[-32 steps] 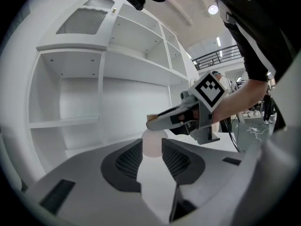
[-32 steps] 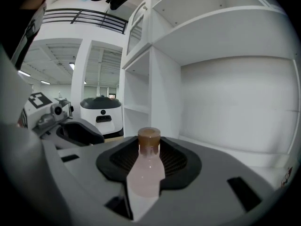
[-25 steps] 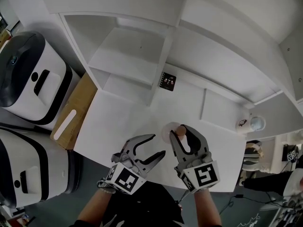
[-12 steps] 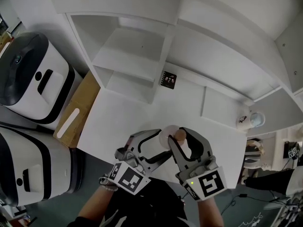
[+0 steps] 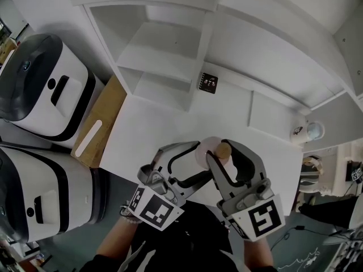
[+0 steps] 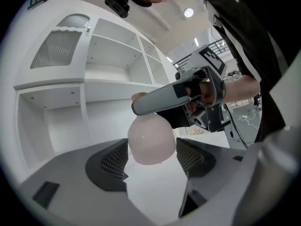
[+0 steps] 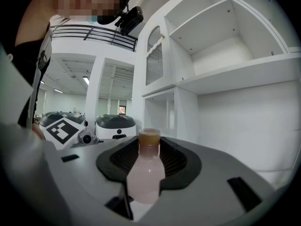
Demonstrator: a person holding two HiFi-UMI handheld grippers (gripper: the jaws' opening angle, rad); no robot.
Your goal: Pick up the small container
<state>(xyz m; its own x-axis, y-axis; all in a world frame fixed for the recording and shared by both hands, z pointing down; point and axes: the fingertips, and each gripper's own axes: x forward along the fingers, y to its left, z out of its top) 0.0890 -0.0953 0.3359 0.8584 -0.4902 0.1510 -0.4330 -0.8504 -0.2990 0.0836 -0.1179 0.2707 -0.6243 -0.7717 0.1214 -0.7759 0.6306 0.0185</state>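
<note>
Right claw [image 5: 222, 151] is clamped on the small bottle [image 5: 206, 152]. In the right gripper view I see both dark pads pressed against the pale pink body [image 7: 146, 173], and the tan cap [image 7: 149, 138] stands upright above them. The bottle is held over the near edge of the tabletop [image 5: 164, 135], roughly midway along that edge.

The left claw [image 5: 199, 160] sits just left of the bottle, and its jaws have just been opening. In the left gripper view they stand wide apart with the bottle's rounded body [image 6: 151, 138] between them. I see a gap on each side, so the pads [image 6: 109, 161] are not pressing on it. One finger of the right claw crosses above the bottle in that view.

At the far side of the tabletop stands a white shelf unit [image 5: 164, 50]. A small black card [image 5: 209, 83] lies on the tabletop just in front of it. A white cup [image 5: 297, 134] sits at the tabletop's far right corner. A wooden board [image 5: 102, 126] runs along the tabletop's left edge. Beyond the board, two white and black machines [image 5: 42, 86] stand left of the tabletop.
</note>
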